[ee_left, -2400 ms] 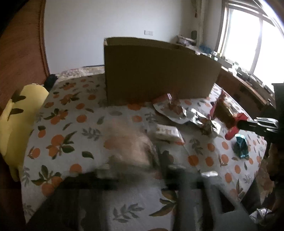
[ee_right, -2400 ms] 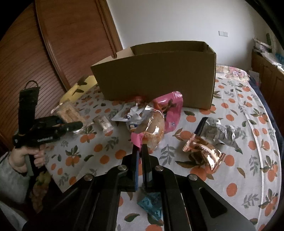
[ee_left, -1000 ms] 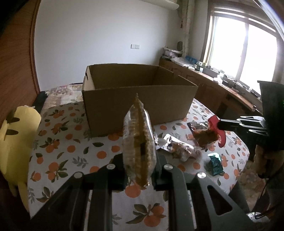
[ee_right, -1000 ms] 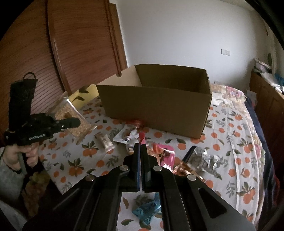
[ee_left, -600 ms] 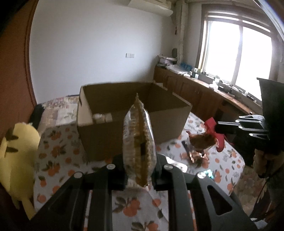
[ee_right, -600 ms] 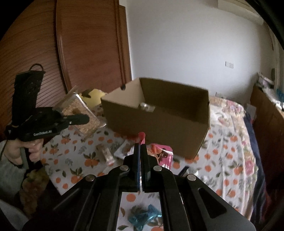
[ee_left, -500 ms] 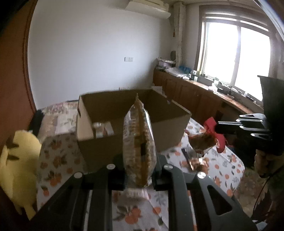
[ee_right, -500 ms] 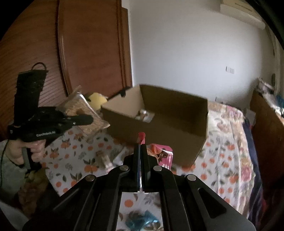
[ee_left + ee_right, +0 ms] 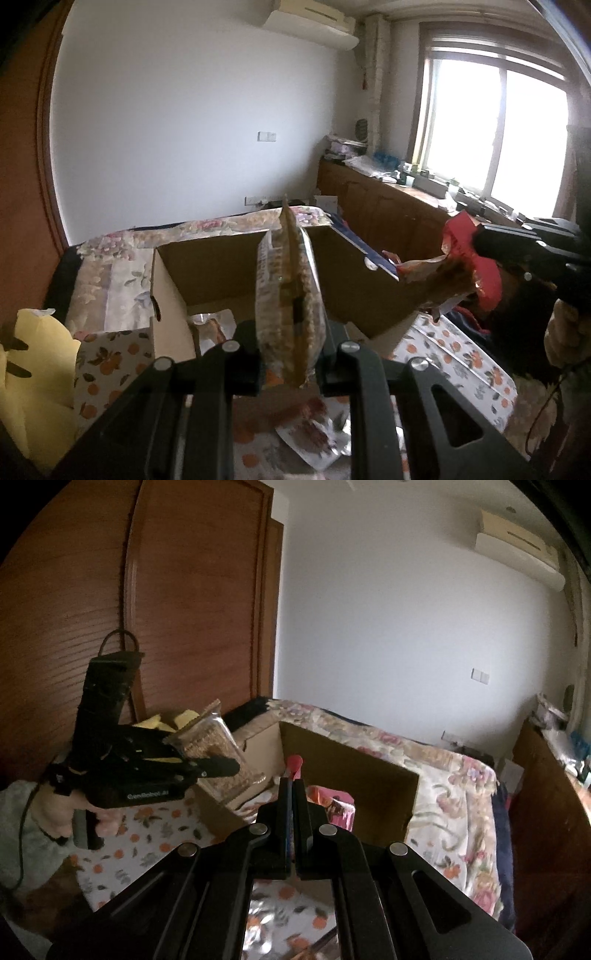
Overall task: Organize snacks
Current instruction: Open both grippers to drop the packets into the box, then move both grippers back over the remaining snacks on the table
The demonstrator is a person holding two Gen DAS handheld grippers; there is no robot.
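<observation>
A clear bag of brown snack pieces (image 9: 290, 295) is clamped edge-on between the pads of the left gripper (image 9: 290, 350), and is seen held upright in front of the open cardboard box (image 9: 207, 266). From the right wrist view the same bag (image 9: 214, 755) is seen at the near left corner of the box (image 9: 369, 779), gripped by the left gripper (image 9: 218, 766), whose handle is grasped by a hand (image 9: 55, 808).

The right gripper (image 9: 291, 775) is clenched on the red top edge of a snack packet (image 9: 294, 763), which shows as a thin strip between the closed fingers. In the left wrist view this packet (image 9: 454, 273) is seen hanging from the right gripper (image 9: 480, 240) beside the right wall of the box, red at the top and brownish below, with a hand (image 9: 563, 336) on the handle.

Some wrappers (image 9: 214, 323) can be made out inside the box on its floor. A pink packet (image 9: 340, 806) is seen just behind the right gripper's fingers. More foil wrappers (image 9: 314, 439) lie on the orange-printed cloth (image 9: 461, 354) below the left gripper. A yellow plush toy (image 9: 33, 376) is seen at the left edge of the cloth
</observation>
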